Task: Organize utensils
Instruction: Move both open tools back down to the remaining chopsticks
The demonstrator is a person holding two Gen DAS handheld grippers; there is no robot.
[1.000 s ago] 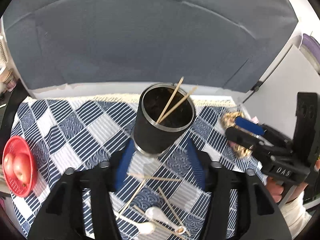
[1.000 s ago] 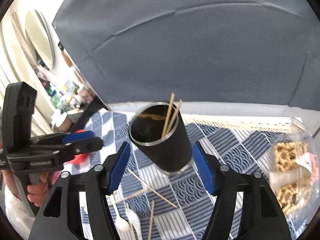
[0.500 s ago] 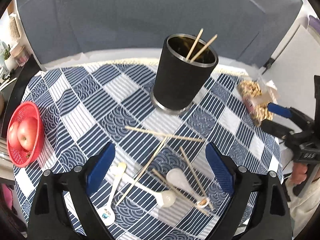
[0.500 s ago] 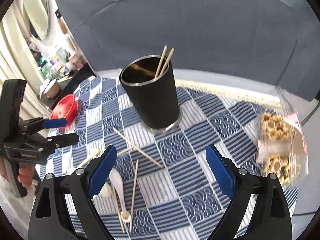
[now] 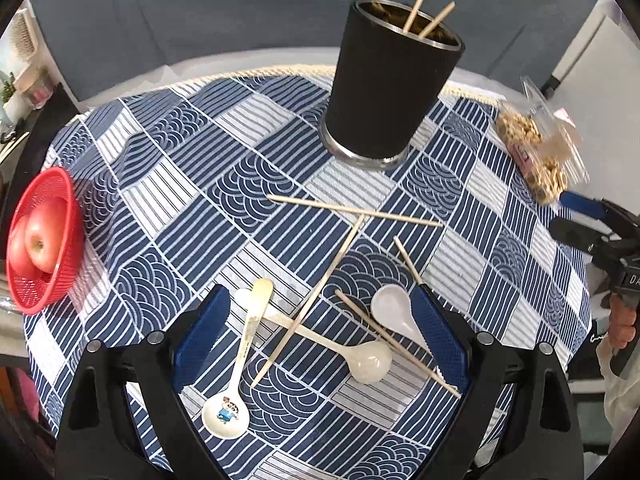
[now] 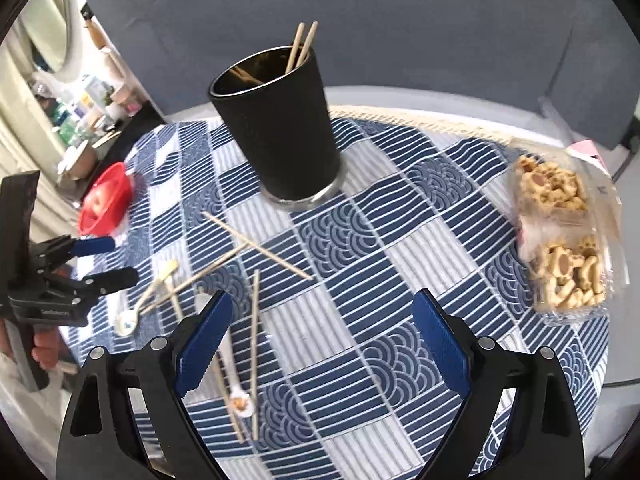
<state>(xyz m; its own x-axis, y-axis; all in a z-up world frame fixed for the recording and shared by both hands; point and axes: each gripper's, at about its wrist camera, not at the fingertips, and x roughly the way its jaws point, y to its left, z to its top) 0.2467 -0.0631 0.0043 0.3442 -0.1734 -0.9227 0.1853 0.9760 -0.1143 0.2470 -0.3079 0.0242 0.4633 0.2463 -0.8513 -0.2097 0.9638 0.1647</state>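
left wrist view: the left gripper (image 5: 320, 340) hangs over the checked cloth (image 5: 192, 216) with jaws spread wide and nothing between the pads. under it lie loose chopsticks (image 5: 352, 211) crossed over one another, a cartoon spoon (image 5: 236, 384), a cream spoon (image 5: 360, 354) and a white spoon (image 5: 394, 312). beyond them stands the black cup (image 5: 384, 92), upright, with two chopsticks leaning inside it. at the left edge a red basket (image 5: 60, 276) holds apples (image 5: 42, 244). at the right a clear box (image 5: 540, 152) holds biscuits. the right gripper (image 5: 580, 220) shows at the far right, held by a hand (image 5: 622, 320).

right wrist view: the right gripper (image 6: 320, 340) is also wide open and empty, over bare cloth (image 6: 360, 280). the cup (image 6: 280, 128) stands ahead with chopsticks in it. loose chopsticks (image 6: 256, 246) and spoons (image 6: 132, 316) lie to the left, some just beside the left pad. the box (image 6: 560, 240) of biscuits sits at the right, the basket (image 6: 106, 200) far left, near the left gripper (image 6: 104, 260), open too.
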